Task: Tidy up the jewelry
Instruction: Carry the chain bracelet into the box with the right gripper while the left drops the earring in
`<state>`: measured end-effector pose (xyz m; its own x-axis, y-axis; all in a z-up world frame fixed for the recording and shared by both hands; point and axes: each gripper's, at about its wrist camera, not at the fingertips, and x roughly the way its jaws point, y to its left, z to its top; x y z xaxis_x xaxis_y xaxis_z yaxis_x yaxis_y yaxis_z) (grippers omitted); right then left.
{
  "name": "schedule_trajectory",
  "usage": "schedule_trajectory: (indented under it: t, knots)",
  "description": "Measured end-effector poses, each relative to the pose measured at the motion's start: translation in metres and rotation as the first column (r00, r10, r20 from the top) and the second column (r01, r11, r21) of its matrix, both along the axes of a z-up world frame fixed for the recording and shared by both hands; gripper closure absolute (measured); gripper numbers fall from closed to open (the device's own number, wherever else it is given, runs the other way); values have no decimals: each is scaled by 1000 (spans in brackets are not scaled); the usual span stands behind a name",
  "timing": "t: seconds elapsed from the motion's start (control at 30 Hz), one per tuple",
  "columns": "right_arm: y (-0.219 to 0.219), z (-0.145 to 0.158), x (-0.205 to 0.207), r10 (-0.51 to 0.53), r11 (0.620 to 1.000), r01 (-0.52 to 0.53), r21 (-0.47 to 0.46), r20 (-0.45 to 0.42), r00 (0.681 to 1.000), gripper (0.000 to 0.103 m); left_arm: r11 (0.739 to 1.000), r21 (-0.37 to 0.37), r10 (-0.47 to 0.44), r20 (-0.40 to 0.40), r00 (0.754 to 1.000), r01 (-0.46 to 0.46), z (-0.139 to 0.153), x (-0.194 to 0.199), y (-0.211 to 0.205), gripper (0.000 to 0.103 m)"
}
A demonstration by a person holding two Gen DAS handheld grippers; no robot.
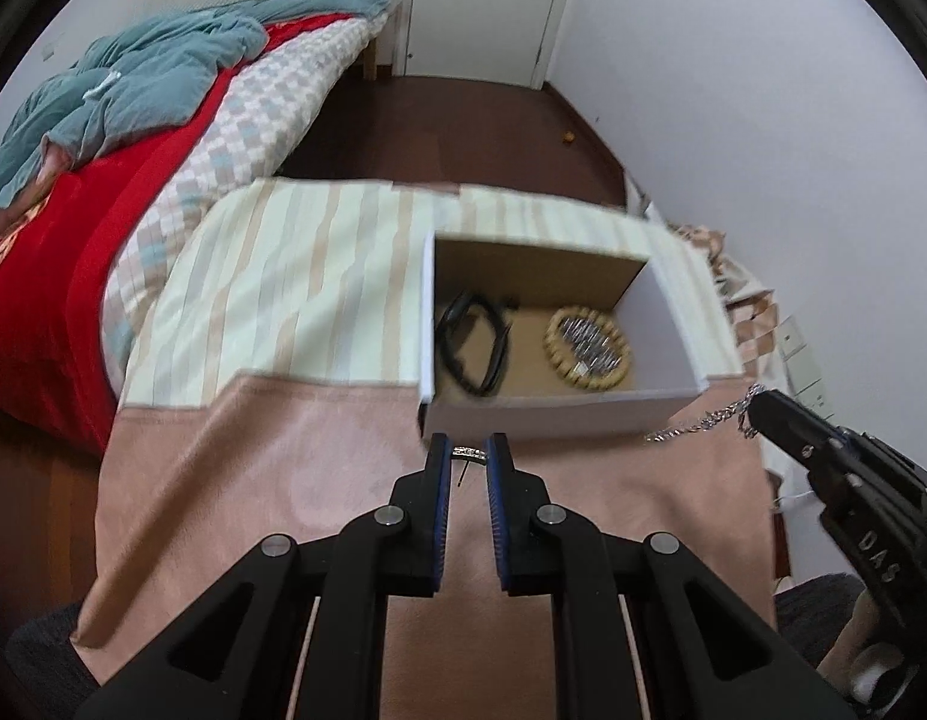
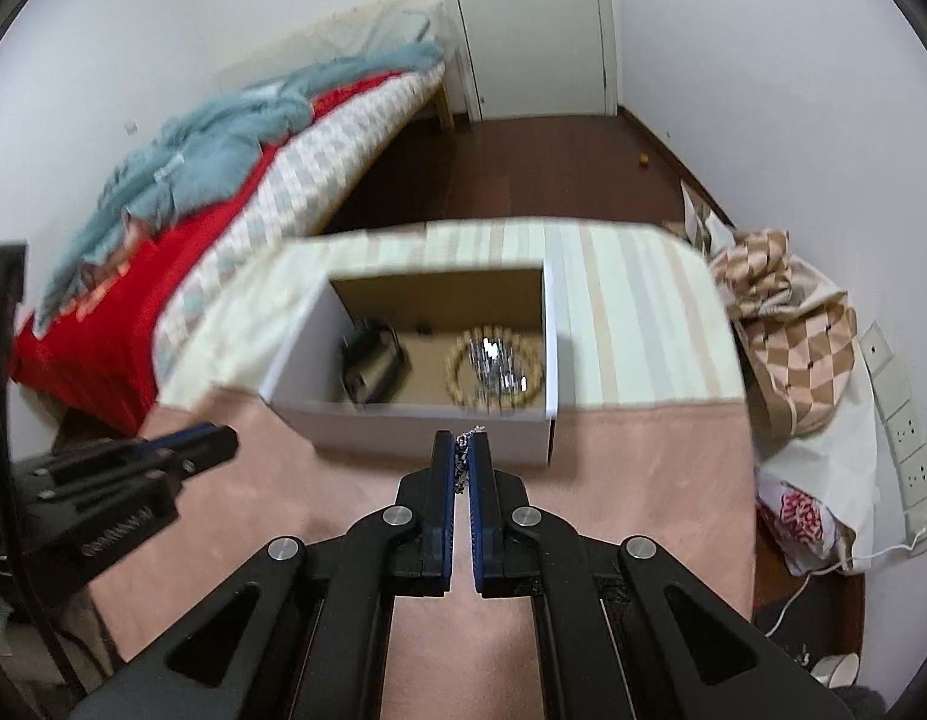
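An open white box point(image 1: 559, 417) stands on a table under a pink cloth point(image 1: 271, 468). Inside lie a black looped piece point(image 1: 472, 348) and a round beaded bracelet point(image 1: 588, 347) ringing some silver pieces. Just in front of the box's near wall, my left gripper point(image 1: 469, 456) is shut on a small silver ring point(image 1: 470, 452) held at its fingertips. My right gripper point(image 2: 461, 444) is shut on a silver chain point(image 2: 461, 465), lifted off the cloth before the box point(image 2: 415, 429). In the left wrist view that chain point(image 1: 703, 420) dangles from the right gripper point(image 1: 757, 405).
A striped cloth point(image 1: 295, 276) covers the far part of the table. A bed with red and blue bedding point(image 1: 103, 138) lies to the left. Bags and a checked cloth bundle point(image 2: 787, 324) sit to the right by wall sockets point(image 2: 901, 420). A white door point(image 2: 535, 24) is beyond.
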<state>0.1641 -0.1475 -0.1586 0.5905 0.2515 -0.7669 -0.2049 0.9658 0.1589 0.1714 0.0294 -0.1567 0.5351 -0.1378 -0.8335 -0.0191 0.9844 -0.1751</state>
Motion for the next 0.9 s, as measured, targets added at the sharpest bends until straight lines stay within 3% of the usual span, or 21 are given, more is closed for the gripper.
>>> schedule_trajectory:
  t: [0.17,0.3,0.63,0.8,0.87,0.9]
  knots:
    - [-9,47,14,-3,998,-1,59,54,999,99,998,-59,-17,24,1000,19,27,21,-1,94]
    - [-9,63,34,10,998,-14,66,72,997,99,994,-100,-48,-1,999,48,30,46,-5,94]
    - [1,6,111,78,989,-64,130,-102,992,99,987,-147,-85,-141,986,64,-16,113,-7,94]
    - [6,-14,130,95,988,-76,134,-145,985,99,983,-173,-85,-184,979,53,-22,136,-9,92]
    - [5,-20,136,104,985,-79,151,-167,980,99,985,-170,-75,-187,979,43,-20,143,-10,87]
    - [5,-23,140,112,983,-82,165,-180,977,99,985,-166,-67,-186,980,36,-19,146,-9,79]
